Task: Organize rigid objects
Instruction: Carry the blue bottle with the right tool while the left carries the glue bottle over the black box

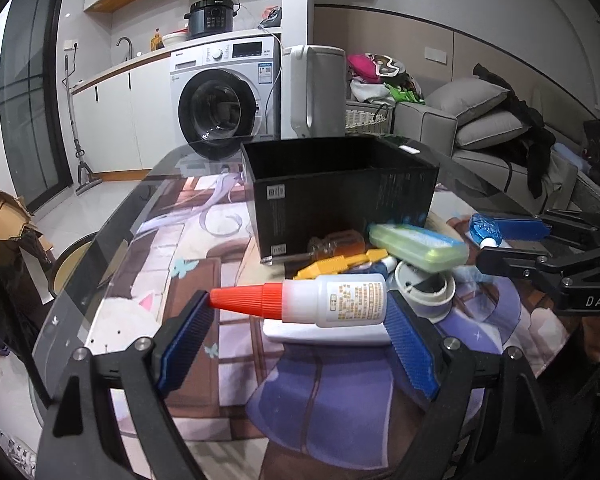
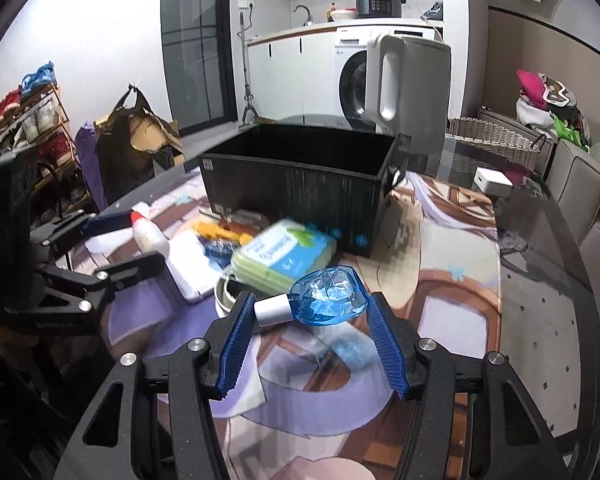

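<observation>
My left gripper [image 1: 300,304] is shut on a white glue bottle [image 1: 332,300] with a red-orange nozzle, held lengthwise between the blue pads above the table. My right gripper [image 2: 312,306] is shut on a clear blue bottle [image 2: 328,298] with a white cap. An open black box [image 1: 340,196] stands on the printed mat behind a pile: a green-and-blue case [image 1: 420,246], a yellow tool [image 1: 340,264], an amber bottle [image 1: 340,242], a white tape roll [image 1: 424,286] and a flat white box [image 1: 324,334]. The box also shows in the right wrist view [image 2: 296,176].
A grey-white kettle [image 2: 412,92] stands behind the black box. A small white box [image 2: 492,182] lies on the glass table at the right. A washing machine [image 1: 224,96], sofa [image 1: 480,120] and shoe rack [image 2: 32,128] are beyond the table.
</observation>
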The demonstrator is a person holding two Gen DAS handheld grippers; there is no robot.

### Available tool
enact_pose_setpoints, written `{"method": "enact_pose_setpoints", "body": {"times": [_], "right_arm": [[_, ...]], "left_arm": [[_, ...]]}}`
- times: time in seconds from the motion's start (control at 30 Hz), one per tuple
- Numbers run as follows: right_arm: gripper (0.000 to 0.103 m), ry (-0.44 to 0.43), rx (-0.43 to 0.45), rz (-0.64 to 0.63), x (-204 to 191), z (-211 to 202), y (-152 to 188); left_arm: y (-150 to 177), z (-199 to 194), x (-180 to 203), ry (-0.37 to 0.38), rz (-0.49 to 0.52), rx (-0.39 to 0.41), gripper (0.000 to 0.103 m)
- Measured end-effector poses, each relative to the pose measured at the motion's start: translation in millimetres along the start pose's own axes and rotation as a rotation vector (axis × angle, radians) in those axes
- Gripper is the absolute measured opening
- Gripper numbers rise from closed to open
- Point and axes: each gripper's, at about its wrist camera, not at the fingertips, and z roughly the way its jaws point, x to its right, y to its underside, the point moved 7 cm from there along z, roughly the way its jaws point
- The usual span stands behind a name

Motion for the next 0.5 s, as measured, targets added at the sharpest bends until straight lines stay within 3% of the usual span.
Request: {"method": "enact_pose_setpoints", "body": {"times": [0.5], "right_arm": [[0.058, -0.004, 0.070, -0.003, 4, -11, -28]], "left_arm": [[-37, -5, 11, -0.001, 0.024, 0.064, 0.085]]}}
